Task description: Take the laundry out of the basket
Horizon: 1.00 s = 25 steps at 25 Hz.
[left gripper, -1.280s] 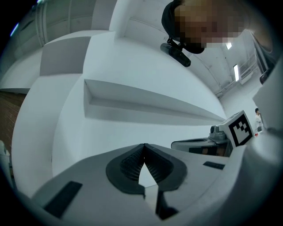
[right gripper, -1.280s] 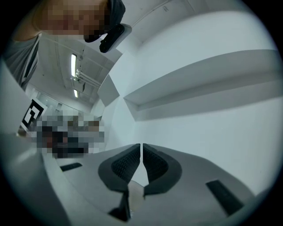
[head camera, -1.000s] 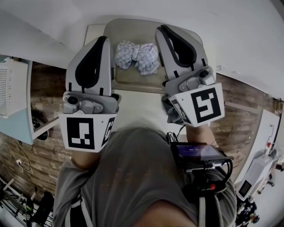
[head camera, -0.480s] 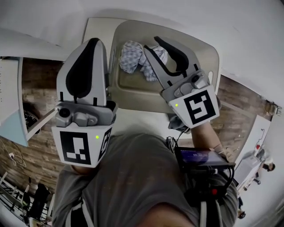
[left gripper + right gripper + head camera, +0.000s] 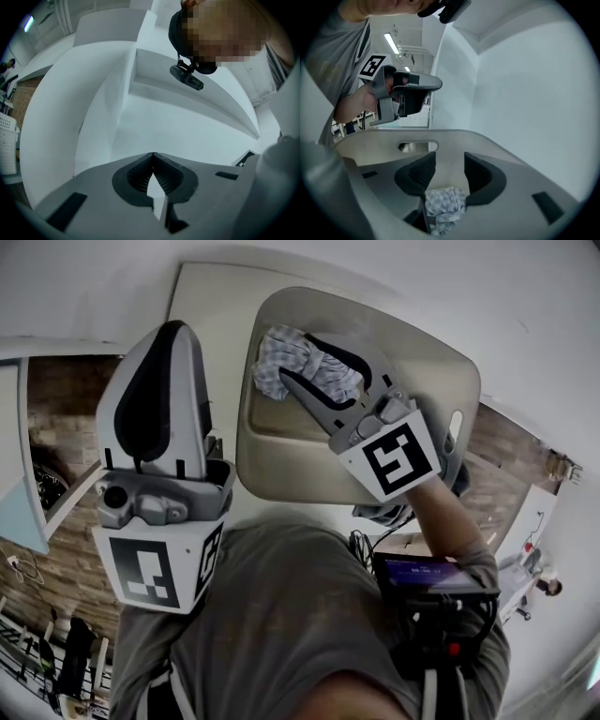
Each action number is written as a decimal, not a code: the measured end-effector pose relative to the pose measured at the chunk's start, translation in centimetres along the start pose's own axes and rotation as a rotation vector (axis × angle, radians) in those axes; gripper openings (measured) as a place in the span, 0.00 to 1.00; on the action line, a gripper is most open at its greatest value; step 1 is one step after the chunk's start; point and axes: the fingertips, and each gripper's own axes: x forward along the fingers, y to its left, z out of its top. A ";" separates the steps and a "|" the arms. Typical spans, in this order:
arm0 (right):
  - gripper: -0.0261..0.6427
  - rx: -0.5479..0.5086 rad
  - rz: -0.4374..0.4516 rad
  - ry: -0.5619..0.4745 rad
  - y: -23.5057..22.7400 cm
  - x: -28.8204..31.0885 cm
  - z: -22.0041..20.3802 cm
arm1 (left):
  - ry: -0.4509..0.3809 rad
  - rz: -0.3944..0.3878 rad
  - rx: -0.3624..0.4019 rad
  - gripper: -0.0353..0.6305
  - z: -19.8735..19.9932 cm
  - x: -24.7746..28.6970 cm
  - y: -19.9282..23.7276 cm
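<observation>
A beige plastic basket [image 5: 450,362] stands on a white surface, with a bunched blue-and-white checked cloth [image 5: 281,357] inside at its far left. My right gripper [image 5: 295,359] reaches down into the basket at the cloth. Its jaws have just been opening and stand apart. In the right gripper view the checked cloth [image 5: 443,208] lies low between the jaws of my right gripper [image 5: 449,159], with the basket's wall [image 5: 454,140] beyond. My left gripper [image 5: 173,329] hovers left of the basket, outside it. In the left gripper view, my left gripper [image 5: 152,155] shows tips that meet, with nothing held.
A white perforated crate [image 5: 7,145] stands far left. A white shelf edge [image 5: 56,348] and brick-pattern floor [image 5: 56,399] lie left of the basket. A dark device with cables [image 5: 422,582] hangs at the person's waist. White walls stand behind the basket.
My right gripper has dropped into the basket and its jaws have spread around the checked cloth. My left gripper has shifted left and lower, and stayed shut.
</observation>
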 end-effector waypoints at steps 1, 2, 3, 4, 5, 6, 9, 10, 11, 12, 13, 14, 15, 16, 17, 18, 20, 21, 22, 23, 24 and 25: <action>0.34 -0.004 0.013 0.021 0.1 0.0 -0.5 | 0.001 0.006 -0.006 0.06 0.0 0.0 0.0; 0.35 -0.010 0.026 0.041 0.2 0.1 -1.0 | 0.000 0.011 -0.012 0.06 0.1 0.0 0.0; 0.36 -0.019 0.040 0.061 0.4 0.2 -1.5 | -0.003 0.015 -0.017 0.06 0.1 0.1 0.1; 0.37 -0.029 0.054 0.081 0.5 0.3 -1.9 | -0.007 0.020 -0.021 0.06 0.3 0.1 0.1; 0.39 -0.042 0.067 0.097 0.6 0.5 -2.4 | -0.009 0.025 -0.023 0.06 0.4 0.2 0.2; 0.40 -0.055 0.079 0.108 0.7 0.7 -2.8 | -0.009 0.028 -0.025 0.06 0.4 0.2 0.2; 0.44 -0.077 0.111 0.140 1.0 1.2 -4.0 | -0.006 0.035 -0.034 0.06 0.4 0.2 0.3; 0.45 -0.085 0.122 0.153 1.1 1.4 -4.6 | -0.004 0.038 -0.037 0.06 0.3 0.2 0.3; 0.47 -0.094 0.134 0.168 1.3 1.5 -5.2 | -0.002 0.041 -0.039 0.06 0.3 0.2 0.3; 0.48 -0.104 0.143 0.185 1.5 1.7 -5.9 | 0.001 0.044 -0.042 0.06 0.2 0.2 0.4; 0.50 -0.116 0.151 0.204 1.7 1.8 -6.5 | 0.004 0.048 -0.044 0.06 0.2 0.1 0.4; 0.50 -0.134 0.157 0.223 1.9 1.9 -7.1 | 0.006 0.052 -0.046 0.06 0.2 0.1 0.5; 0.50 -0.157 0.163 0.244 2.0 1.9 -7.7 | 0.009 0.057 -0.048 0.06 0.1 0.1 0.5; 0.52 -0.181 0.170 0.263 2.1 2.0 -8.3 | 0.012 0.062 -0.049 0.06 0.1 0.1 0.6; 0.53 -0.203 0.177 0.281 2.2 2.1 -8.9 | 0.014 0.067 -0.050 0.06 0.1 0.1 0.7; 0.55 -0.221 0.185 0.297 2.3 2.1 -9.4 | 0.017 0.072 -0.051 0.06 0.0 0.1 0.7; 0.57 -0.242 0.204 0.326 2.5 2.4 -10.4 | 0.021 0.081 -0.050 0.06 -0.1 0.0 0.9; 0.59 -0.245 0.215 0.342 2.6 2.6 -10.8 | 0.024 0.084 -0.050 0.06 -0.1 -0.1 0.9; 0.60 -0.245 0.226 0.358 2.7 2.7 -11.2 | 0.027 0.087 -0.050 0.06 -0.2 -0.1 0.9; 0.62 -0.243 0.237 0.374 2.8 2.9 -11.5 | 0.029 0.089 -0.052 0.06 -0.3 -0.2 0.9; 0.63 -0.243 0.245 0.389 2.8 3.0 -11.8 | 0.032 0.090 -0.054 0.06 -0.3 -0.1 1.0; 0.65 -0.247 0.249 0.403 2.7 3.1 -12.1 | 0.034 0.091 -0.057 0.06 -0.3 -0.1 1.0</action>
